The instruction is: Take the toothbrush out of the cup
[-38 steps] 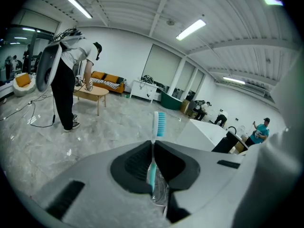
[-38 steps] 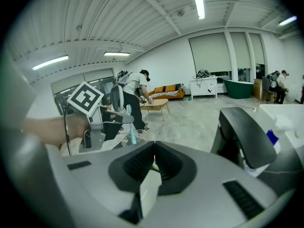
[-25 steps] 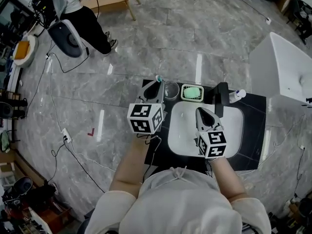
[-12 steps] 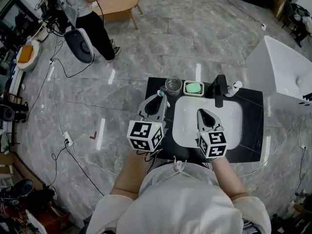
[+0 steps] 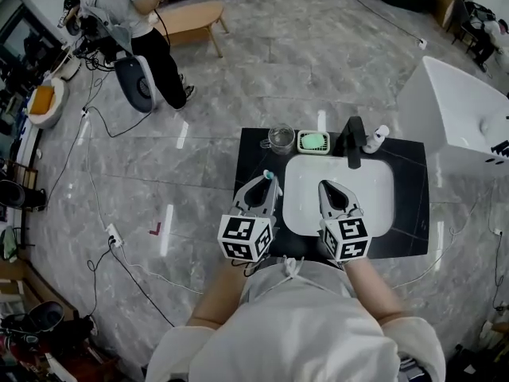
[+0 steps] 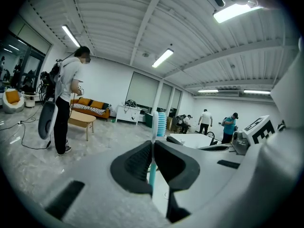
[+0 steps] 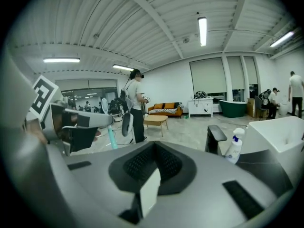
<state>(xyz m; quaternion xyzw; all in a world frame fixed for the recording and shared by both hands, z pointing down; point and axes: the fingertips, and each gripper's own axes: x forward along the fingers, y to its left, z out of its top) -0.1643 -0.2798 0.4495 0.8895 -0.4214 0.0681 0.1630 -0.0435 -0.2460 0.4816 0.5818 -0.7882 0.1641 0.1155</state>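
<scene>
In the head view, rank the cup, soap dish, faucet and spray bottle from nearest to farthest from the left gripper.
1. The cup, just ahead of the left gripper.
2. The soap dish, right beside the cup.
3. The faucet, further right.
4. The spray bottle, farthest right.

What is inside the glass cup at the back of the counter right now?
Nothing shows inside the cup; from above it looks empty, though it is too small to rule out water. The toothbrush is clamped in the left gripper, away from it.
</scene>
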